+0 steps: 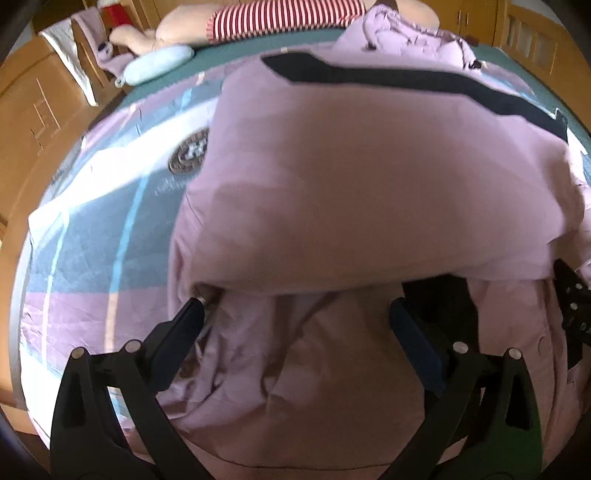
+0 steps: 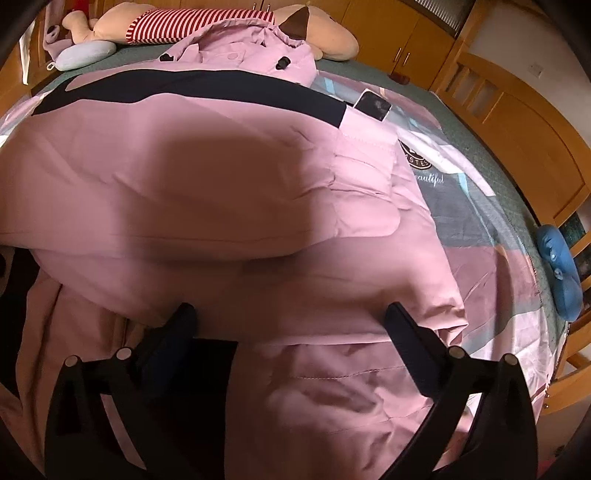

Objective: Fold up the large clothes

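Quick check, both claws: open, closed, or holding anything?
Left claw: open, jaws wide over the pink coat, nothing pinched.
Right claw: open, jaws wide over the coat's folded edge, gripping nothing.

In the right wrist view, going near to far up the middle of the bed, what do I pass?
Right tongs → folded pink coat body → its dark band → the coat's hood → striped plush toy.

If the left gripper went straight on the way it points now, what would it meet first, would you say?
Most likely the pink coat: its folded-over edge lies just ahead of the left gripper, whose jaws stand open, though depth is hard to judge.
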